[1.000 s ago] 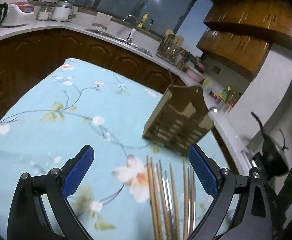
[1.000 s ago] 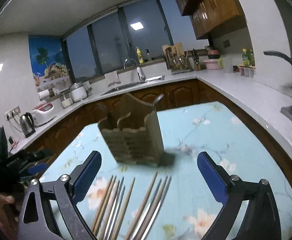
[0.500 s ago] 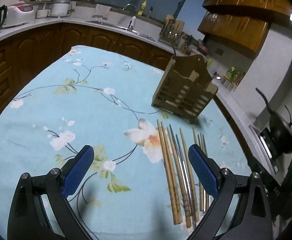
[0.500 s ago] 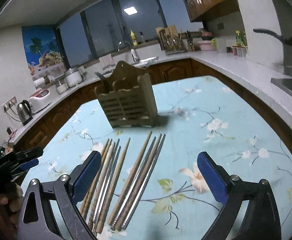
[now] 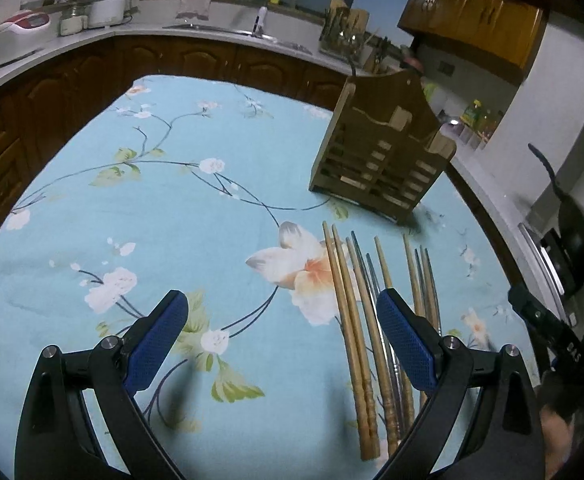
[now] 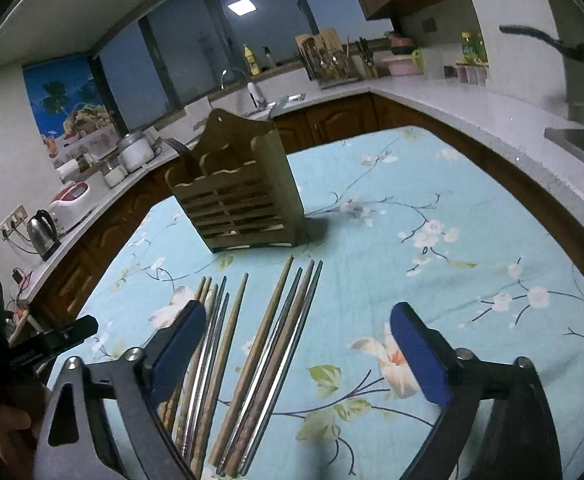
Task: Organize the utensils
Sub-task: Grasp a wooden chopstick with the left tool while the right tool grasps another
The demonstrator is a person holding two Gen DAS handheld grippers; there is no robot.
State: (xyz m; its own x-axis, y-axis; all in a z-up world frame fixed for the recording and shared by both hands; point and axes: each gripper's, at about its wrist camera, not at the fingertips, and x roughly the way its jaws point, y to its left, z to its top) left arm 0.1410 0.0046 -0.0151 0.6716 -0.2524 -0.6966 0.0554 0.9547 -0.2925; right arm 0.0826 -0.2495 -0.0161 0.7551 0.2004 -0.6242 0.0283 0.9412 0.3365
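Closest in, both grippers hang over the table with jaws spread wide and nothing between the blue pads. In the left wrist view the left gripper (image 5: pixel 281 312) sits low at 6 o'clock, and its right-hand pad (image 5: pixel 406 344) covers part of the chopsticks. In the right wrist view the right gripper (image 6: pixel 298 332) is wide apart too, with its left-hand pad (image 6: pixel 179 350) over the leftmost sticks.

Next out, the chopsticks (image 5: pixel 356 312) lie flat on the tablecloth (image 5: pixel 171 208), a mix of wooden and metal ones, roughly side by side, tips pointing toward the holder. From the right view they (image 6: pixel 267 340) run from 6 up toward 12.

Past the tips, the wooden holder (image 5: pixel 380 160) stands upright on the cloth at about 1 o'clock in the left view, near the tips but not touching. In the right view it (image 6: pixel 235 200) is at about 11, with something dark sticking out of a left slot; can't tell what.

Farthest back, counter with a sink (image 6: pixel 267 104) and a kettle (image 6: pixel 43 232) at 9.
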